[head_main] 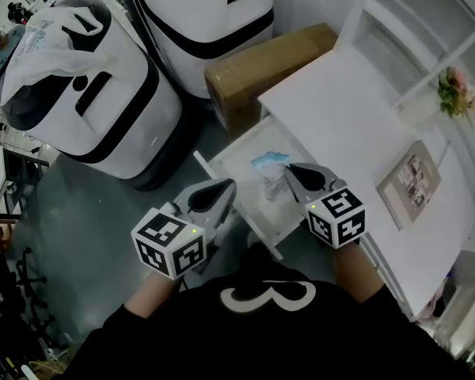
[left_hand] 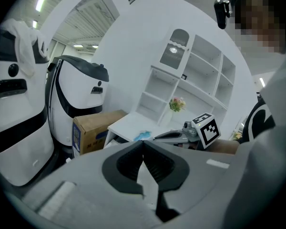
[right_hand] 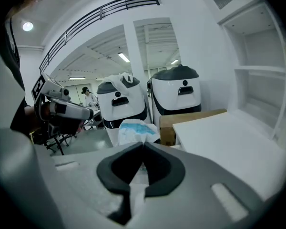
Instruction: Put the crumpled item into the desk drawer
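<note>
1. Two white-and-black machines (head_main: 87, 93) stood at the far left, with a cardboard box (head_main: 261, 62) on the floor to their right, beside the desk.
2. The left gripper (head_main: 222, 187) hung near the person, just left of the drawer's front edge. Its jaws were pressed together with nothing between them.
3. The desk drawer (head_main: 245, 158) stood pulled out and open.
4. The crumpled item (head_main: 267, 167), white with blue, sat over the open drawer; whether it touched the drawer's floor could not be told.
5. The right gripper (head_main: 289, 171) reached over the drawer, its jaws closed tight and pinching the crumpled item at their tips.
6. The white desk (head_main: 340, 109) lay to the right, bearing a picture frame (head_main: 410, 182), with flowers (head_main: 459, 92) on the shelf unit (head_main: 427, 38) beyond.
</note>
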`<state>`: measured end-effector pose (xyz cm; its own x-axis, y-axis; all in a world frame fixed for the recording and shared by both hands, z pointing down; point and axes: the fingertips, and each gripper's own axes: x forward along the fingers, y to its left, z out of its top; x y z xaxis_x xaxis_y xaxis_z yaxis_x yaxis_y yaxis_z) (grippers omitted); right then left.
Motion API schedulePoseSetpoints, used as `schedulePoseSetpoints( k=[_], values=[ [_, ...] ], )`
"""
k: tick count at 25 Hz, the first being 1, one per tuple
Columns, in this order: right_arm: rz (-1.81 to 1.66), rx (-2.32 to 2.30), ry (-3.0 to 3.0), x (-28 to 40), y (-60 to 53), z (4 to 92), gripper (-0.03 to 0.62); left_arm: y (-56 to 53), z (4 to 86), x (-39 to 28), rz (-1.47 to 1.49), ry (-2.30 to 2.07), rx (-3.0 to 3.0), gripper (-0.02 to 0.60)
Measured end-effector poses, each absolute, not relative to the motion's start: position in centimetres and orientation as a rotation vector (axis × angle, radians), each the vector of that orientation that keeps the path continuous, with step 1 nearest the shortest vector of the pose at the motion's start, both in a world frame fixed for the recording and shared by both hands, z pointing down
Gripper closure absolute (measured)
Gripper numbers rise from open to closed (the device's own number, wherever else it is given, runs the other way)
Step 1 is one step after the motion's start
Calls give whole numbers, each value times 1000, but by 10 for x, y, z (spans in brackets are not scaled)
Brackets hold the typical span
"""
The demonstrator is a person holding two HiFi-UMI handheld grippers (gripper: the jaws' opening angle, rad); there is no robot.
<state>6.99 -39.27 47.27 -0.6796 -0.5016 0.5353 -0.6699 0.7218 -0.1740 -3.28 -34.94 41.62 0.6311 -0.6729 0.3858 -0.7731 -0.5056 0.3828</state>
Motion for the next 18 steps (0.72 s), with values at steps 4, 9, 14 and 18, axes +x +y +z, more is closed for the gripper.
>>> schedulePoseSetpoints(
  k=[4, 9, 14, 18],
  values=[
    [525, 842, -2404, 66, -403, 509, 588, -359, 431, -40, 253, -1153, 2286, 572],
    [549, 801, -2325, 64, -416, 552, 588, -373, 452, -47, 247, -1172, 2235, 572],
    [577, 762, -2258, 65, -421, 594, 588, -382, 470, -53, 244, -1191, 2187, 572],
    [596, 727, -2209, 67, -422, 628, 588, -385, 481, -55, 249, -1217, 2154, 572]
  ],
)
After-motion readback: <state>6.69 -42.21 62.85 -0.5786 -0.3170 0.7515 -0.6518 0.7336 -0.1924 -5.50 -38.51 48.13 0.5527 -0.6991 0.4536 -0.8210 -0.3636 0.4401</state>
